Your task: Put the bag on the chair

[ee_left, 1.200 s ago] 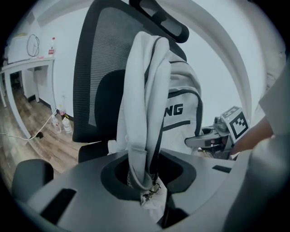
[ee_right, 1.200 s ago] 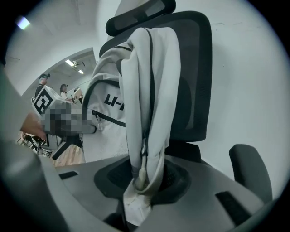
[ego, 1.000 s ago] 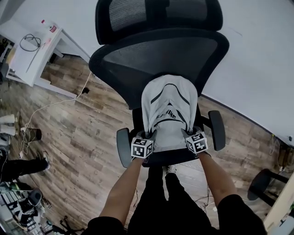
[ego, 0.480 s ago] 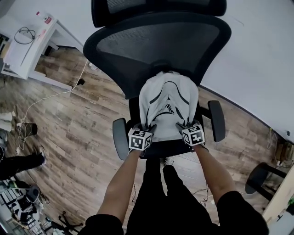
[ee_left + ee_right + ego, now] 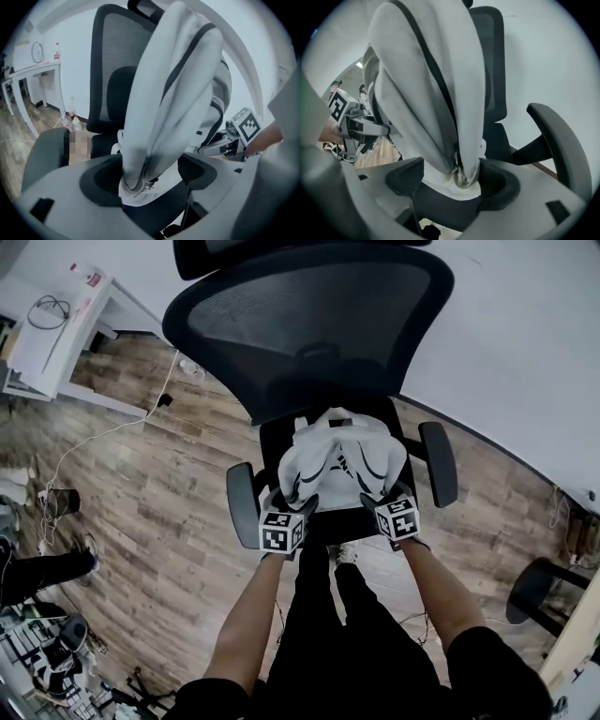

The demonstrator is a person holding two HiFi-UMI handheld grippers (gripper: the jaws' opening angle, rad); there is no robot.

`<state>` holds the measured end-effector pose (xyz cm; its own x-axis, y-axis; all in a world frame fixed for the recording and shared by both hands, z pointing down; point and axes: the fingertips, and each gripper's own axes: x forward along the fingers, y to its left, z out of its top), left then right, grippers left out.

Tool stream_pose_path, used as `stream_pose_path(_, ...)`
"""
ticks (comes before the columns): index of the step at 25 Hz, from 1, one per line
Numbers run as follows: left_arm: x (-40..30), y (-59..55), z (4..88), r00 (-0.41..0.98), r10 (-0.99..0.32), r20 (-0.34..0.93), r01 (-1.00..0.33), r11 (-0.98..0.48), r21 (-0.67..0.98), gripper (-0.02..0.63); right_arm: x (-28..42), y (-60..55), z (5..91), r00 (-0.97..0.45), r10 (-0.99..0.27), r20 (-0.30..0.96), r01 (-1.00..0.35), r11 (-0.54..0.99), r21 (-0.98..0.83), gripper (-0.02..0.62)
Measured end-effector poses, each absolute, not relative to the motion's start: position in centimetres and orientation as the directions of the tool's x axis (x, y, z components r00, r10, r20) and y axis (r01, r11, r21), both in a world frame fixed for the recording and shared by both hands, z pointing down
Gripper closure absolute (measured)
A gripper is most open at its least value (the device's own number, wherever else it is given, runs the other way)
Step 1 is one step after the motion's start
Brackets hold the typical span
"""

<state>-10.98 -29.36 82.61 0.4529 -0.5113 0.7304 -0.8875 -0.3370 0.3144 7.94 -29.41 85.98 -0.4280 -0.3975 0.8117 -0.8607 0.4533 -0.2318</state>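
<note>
A grey-white bag with black stripes [image 5: 342, 460] slumps on the seat [image 5: 277, 439] of a black mesh office chair [image 5: 309, 324]. My left gripper [image 5: 292, 505] is at the bag's near left corner and my right gripper [image 5: 380, 500] at its near right corner. In the left gripper view the bag [image 5: 178, 93] rises from between the jaws of the left gripper [image 5: 150, 176], which are opening; its corner lies loose between the pads. In the right gripper view the bag [image 5: 426, 84] likewise stands between the opening jaws of the right gripper [image 5: 454, 180], and its corner touches one pad lightly.
Armrests [image 5: 242, 517] [image 5: 438, 463] flank the seat just outside my grippers. A white desk [image 5: 56, 334] stands at the far left, with a cable [image 5: 103, 442] trailing over the wood floor. A white wall [image 5: 525, 352] is behind the chair. A dark stool [image 5: 534, 606] is at the right.
The bag has sunk from upright against the backrest to a crumpled heap on the seat. Both grippers have moved slightly back toward the seat's front edge and their jaws have spread.
</note>
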Motion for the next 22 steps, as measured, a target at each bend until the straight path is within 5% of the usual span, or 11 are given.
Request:
stream_pose_path(15,-13.1,-24.2,71.7,0.366,-0.65,0.665,-0.929,-0.216,0.301,0.252,7.5,-26.1,72.7,-0.533,-0.544,0.648,-0.82,0.52,-0.238,0.256)
stream_pose_path(17,-13.2,-24.2,69.2,0.351,-0.684,0.64,-0.935,-0.223,0.275,0.329,7.6,-26.0,70.1,-0.549,-0.566,0.615,-0.812,0.536,-0.231,0.265)
stream_pose_path(22,-12.7,-25.1,62.5,0.33,-0.775,0.539,-0.941,-0.226,0.251,0.571,8.6,-26.9,63.2,-0.552,-0.675,0.49,-0.827,0.521,-0.213,0.516)
